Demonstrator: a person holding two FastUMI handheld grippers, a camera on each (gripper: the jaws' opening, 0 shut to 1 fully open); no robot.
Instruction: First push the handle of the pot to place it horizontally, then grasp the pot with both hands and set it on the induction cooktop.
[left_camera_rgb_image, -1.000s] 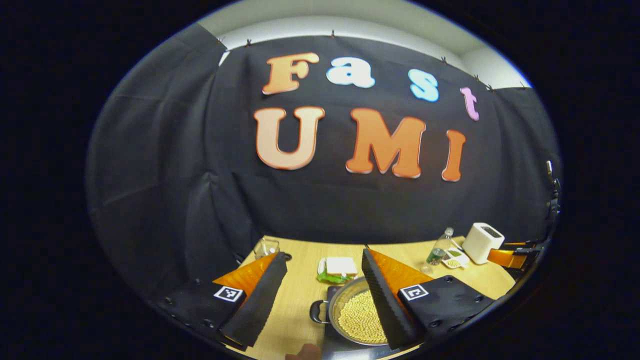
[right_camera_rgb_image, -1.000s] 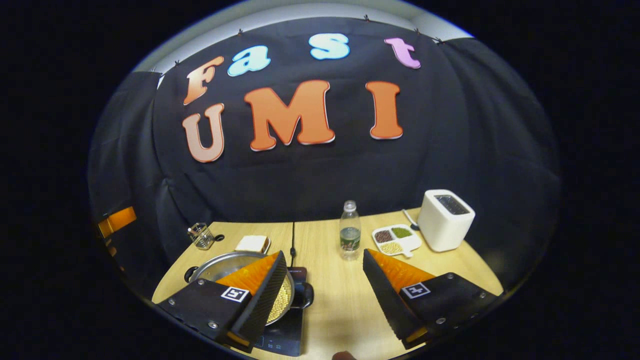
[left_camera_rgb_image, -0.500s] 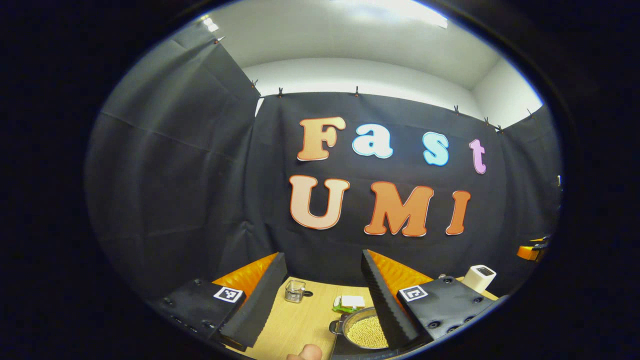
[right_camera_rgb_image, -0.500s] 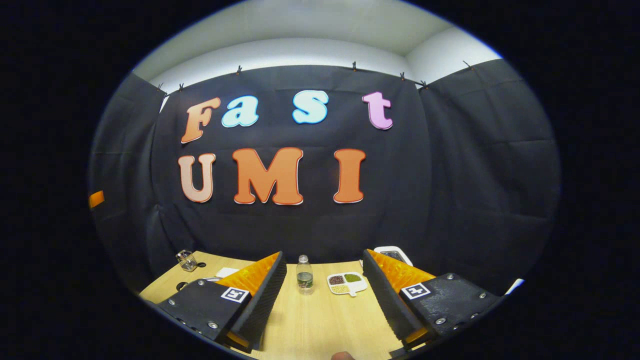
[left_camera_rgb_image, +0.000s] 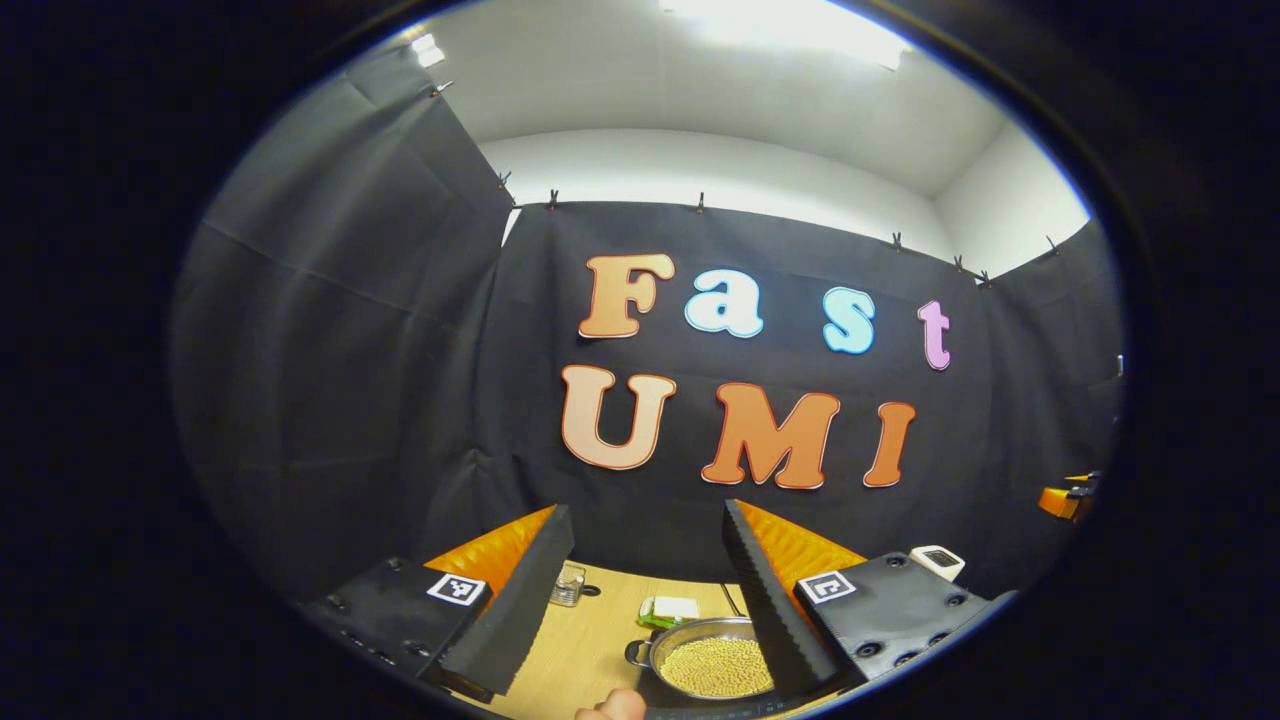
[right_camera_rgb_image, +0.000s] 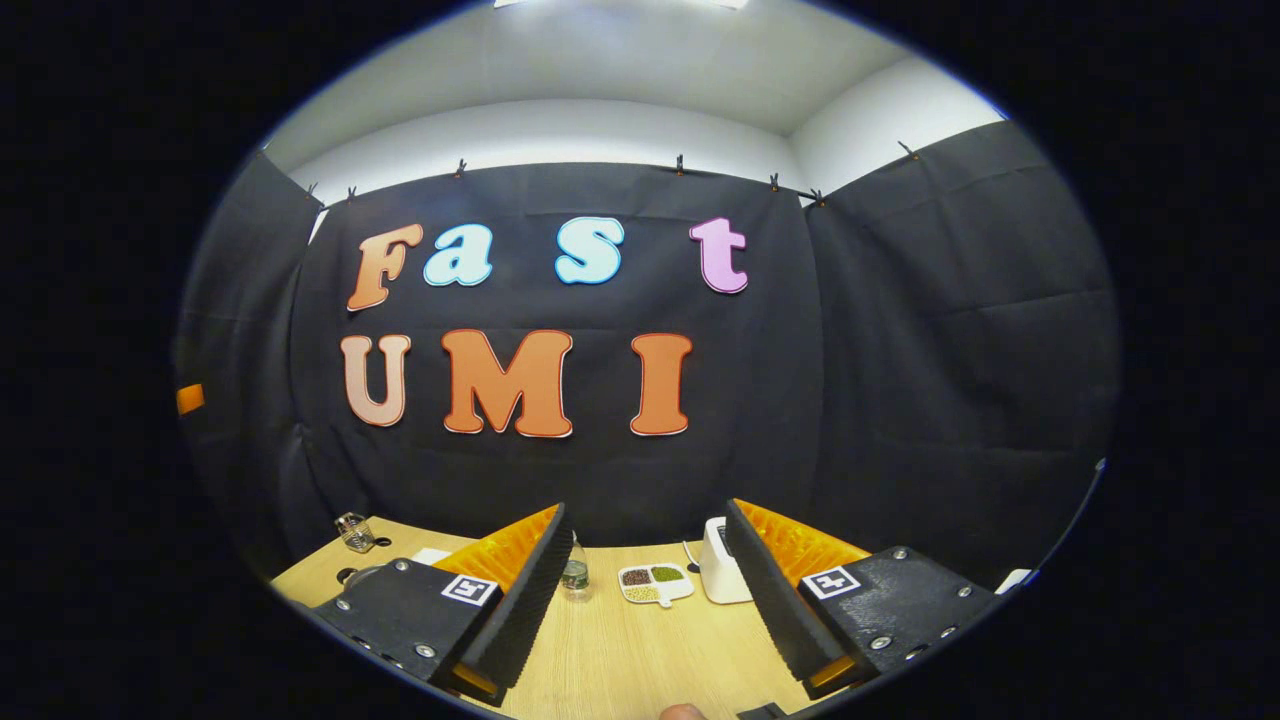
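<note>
**Both claws drawn back and tipped up, pot resting on the cooktop**

Since a second ago both claws have pulled away from the pot and tilted upward, so the booth's ceiling now shows above the cloth wall and the bench sits low in each view.

In the left gripper view the left claw (left_camera_rgb_image: 648, 585) is spread wide with nothing between its fingers. Between and below them lies the steel pot (left_camera_rgb_image: 712, 665), full of pale yellow beans, sitting on the dark induction cooktop (left_camera_rgb_image: 700, 708) at the near edge of the bench (left_camera_rgb_image: 585, 640). One black side handle of the pot (left_camera_rgb_image: 637, 654) points left. Behind the pot lies a sandwich on a green plate (left_camera_rgb_image: 672, 610), and farther left stands a small glass jar (left_camera_rgb_image: 568, 586). A white toaster (left_camera_rgb_image: 937, 561) peeks over the right finger. A fingertip of the person (left_camera_rgb_image: 612, 706) shows at the bottom edge.

In the right gripper view the right claw (right_camera_rgb_image: 648, 580) is likewise wide open and holds nothing. Between its fingers the bench carries a water bottle (right_camera_rgb_image: 574, 572), partly hidden by the left finger, a white divided dish of beans (right_camera_rgb_image: 653, 582) and the toaster (right_camera_rgb_image: 722, 573). The glass jar (right_camera_rgb_image: 353, 532) stands at the far left.
</note>
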